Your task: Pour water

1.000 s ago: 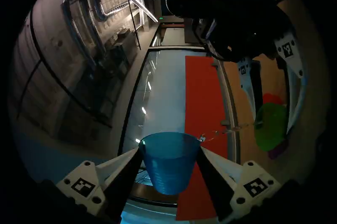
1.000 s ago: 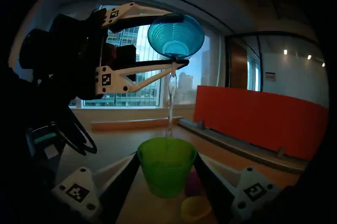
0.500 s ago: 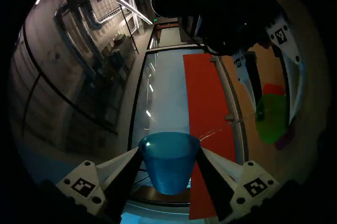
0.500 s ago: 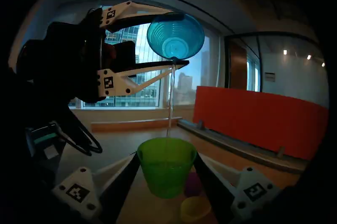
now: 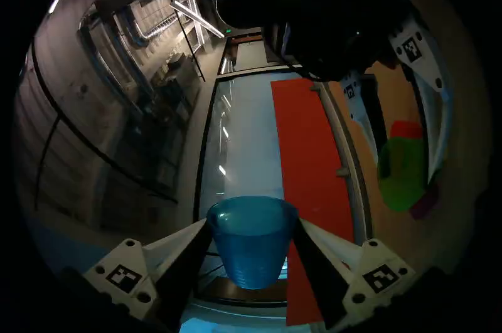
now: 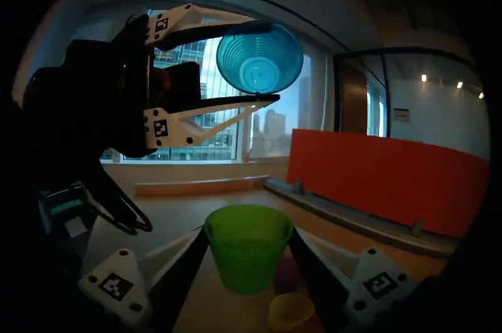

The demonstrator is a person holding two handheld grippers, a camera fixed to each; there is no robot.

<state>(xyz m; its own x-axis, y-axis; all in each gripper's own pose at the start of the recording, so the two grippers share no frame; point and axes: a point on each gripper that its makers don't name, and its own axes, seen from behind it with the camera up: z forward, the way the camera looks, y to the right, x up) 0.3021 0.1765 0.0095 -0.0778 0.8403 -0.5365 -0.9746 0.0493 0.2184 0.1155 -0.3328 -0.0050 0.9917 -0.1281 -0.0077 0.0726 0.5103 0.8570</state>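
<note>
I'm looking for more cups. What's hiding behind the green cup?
Behind the green cup, held by the right gripper, a purple thing peeks out. The cup covers most of it, so its shape is hidden.

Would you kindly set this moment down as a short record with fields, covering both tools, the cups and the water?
Left tool: shut on blue cup
Right tool: shut on green cup, which stands upright
Blue cup tilt: tipped on its side, high above the green cup, mouth toward the right tool's camera
Water: no stream visible between the cups
Table: yellow cup near the green cup
Background: red partition, window
</note>
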